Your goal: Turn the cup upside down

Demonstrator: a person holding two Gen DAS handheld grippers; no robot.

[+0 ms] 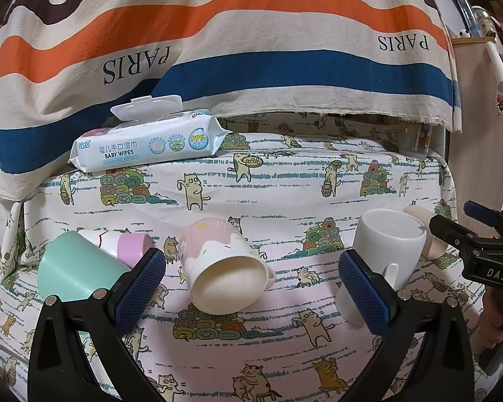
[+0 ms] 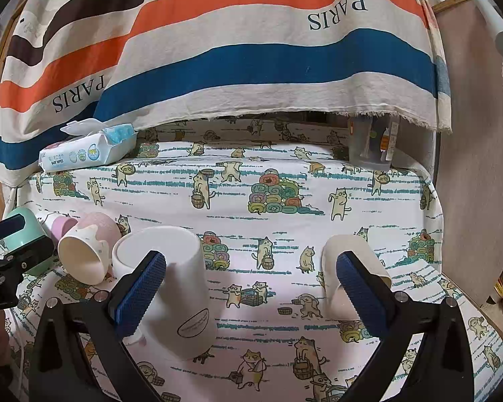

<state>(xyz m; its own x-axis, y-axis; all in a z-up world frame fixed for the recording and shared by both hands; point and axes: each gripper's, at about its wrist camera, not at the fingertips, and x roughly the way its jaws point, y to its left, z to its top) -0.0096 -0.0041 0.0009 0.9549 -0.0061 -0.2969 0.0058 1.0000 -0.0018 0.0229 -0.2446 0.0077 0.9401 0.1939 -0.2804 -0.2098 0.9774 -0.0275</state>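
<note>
The cat-print tablecloth carries a row of cups. At its middle the pink-and-white mug lies on its side, mouth toward the left gripper, whose jaws stand wide and empty. The right gripper also gapes, flanking a white mug. The pink mug looks ceramic — stiff, glazed, slippery, breakable — so pinch across the wall near the rim.

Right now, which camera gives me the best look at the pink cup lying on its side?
The left wrist view: the pink cup lies centred between the open tongs, its mouth facing the camera. In the right wrist view it sits small at the left edge, beside the white mug.
</note>
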